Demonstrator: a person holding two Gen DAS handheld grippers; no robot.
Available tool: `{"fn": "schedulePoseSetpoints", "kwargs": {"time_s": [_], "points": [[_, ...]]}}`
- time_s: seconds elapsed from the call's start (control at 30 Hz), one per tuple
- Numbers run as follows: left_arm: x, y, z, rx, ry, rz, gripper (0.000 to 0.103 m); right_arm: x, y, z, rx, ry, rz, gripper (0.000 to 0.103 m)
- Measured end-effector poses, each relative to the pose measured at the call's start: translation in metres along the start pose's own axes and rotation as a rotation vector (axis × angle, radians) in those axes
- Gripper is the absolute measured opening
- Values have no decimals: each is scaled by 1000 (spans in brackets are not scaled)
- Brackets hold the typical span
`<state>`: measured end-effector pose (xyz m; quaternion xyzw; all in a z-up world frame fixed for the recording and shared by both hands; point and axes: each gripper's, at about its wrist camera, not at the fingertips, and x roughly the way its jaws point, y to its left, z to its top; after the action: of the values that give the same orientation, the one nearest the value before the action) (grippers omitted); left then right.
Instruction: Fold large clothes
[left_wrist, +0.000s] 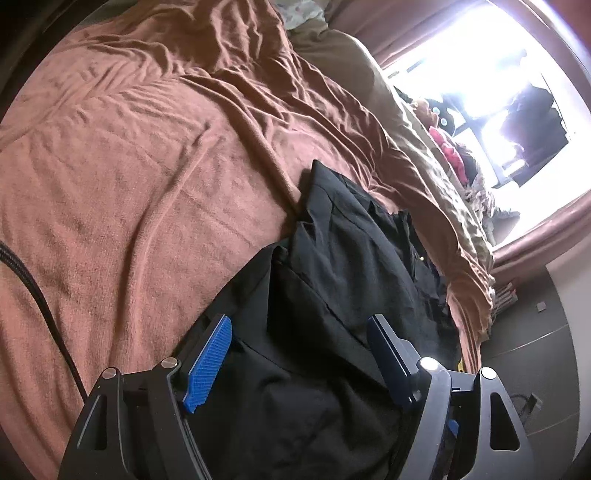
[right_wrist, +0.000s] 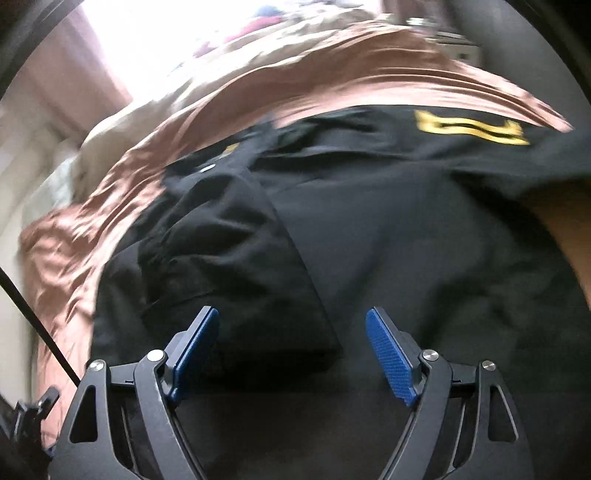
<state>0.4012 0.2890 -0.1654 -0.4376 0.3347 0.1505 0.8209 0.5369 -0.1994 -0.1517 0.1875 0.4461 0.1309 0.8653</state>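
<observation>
Broadly, a bed covered by a rust-brown blanket (left_wrist: 155, 177) fills both views, with a tan quilt (left_wrist: 373, 88) bunched along its far side below a bright window (left_wrist: 480, 55). On the blanket, near the bed's edge, lies the black garment (right_wrist: 388, 229), rumpled and only partly laid out; a sleeve or side panel (right_wrist: 229, 266) is already turned inward over the body, and a yellow printed mark (right_wrist: 469, 129) shows near its far end. The left tool (left_wrist: 299, 354) hovers over the garment with its blue pads (left_wrist: 210, 354) spread wide and nothing between them. The right tool (right_wrist: 291, 350) is likewise spread and empty above the dark cloth; its view is motion-blurred, so fine creases cannot be read. Judged from this layout, folding is at an early stage. Risks: the loose, layered fabric may lead a tool to pinch several layers at once, dragging the turned panel out of place; black cloth against glare from the window hides hems; a pull toward the bed's edge could slide the garment off.
</observation>
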Motion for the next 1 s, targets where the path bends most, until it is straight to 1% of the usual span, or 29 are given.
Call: {"fn": "schedulePoseSetpoints", "kwargs": {"time_s": [0.07, 0.1, 0.2, 0.23, 0.3, 0.43, 0.5, 0.57, 0.63, 0.7, 0.73, 0.8, 0.83, 0.87, 0.9, 0.93, 0.97, 1.0], "points": [[1, -2, -1, 11, 1, 16, 77, -8, -7, 2, 0, -25, -9, 81], [3, -3, -2, 16, 1, 23, 77, -14, -4, 3, -23, -52, -14, 81], [5, -4, -2, 26, 4, 31, 77, -29, 18, -5, -103, -93, 28, 81], [5, -4, -2, 30, 2, 34, 77, -26, 31, -6, -150, -84, 56, 81], [4, -3, -1, 33, -4, 34, 77, -22, 44, -22, -218, -63, 62, 81], [3, -4, 1, 49, -13, 43, 77, 9, 77, -27, -392, -27, -31, 81], [4, -5, 2, 59, -12, 54, 77, 21, 90, -32, -456, -21, -38, 81], [5, -5, 2, 57, -8, 52, 77, 32, 97, -34, -493, 6, -53, 81], [7, -5, 1, 56, 6, 39, 77, 52, 103, -42, -534, 71, -76, 81], [8, -7, 0, 65, 18, 30, 77, 63, 104, -44, -555, 108, -116, 81], [8, -8, -1, 67, 21, 25, 77, 68, 102, -44, -548, 116, -117, 81], [9, -7, -1, 63, 26, 11, 77, 69, 94, -36, -493, 121, -100, 81], [9, -7, -1, 58, 28, 8, 77, 68, 87, -31, -456, 114, -105, 68], [10, -7, -1, 54, 29, 8, 77, 68, 81, -27, -430, 107, -116, 46], [10, -5, -1, 49, 31, 8, 77, 67, 74, -23, -405, 101, -120, 37], [11, -4, -1, 43, 33, 8, 77, 65, 67, -18, -379, 101, -112, 20], [11, -4, -2, 39, 35, 8, 77, 63, 59, -13, -351, 105, -90, 11], [12, -3, -2, 36, 38, 7, 77, 63, 48, -7, -304, 109, -45, 9]]}}
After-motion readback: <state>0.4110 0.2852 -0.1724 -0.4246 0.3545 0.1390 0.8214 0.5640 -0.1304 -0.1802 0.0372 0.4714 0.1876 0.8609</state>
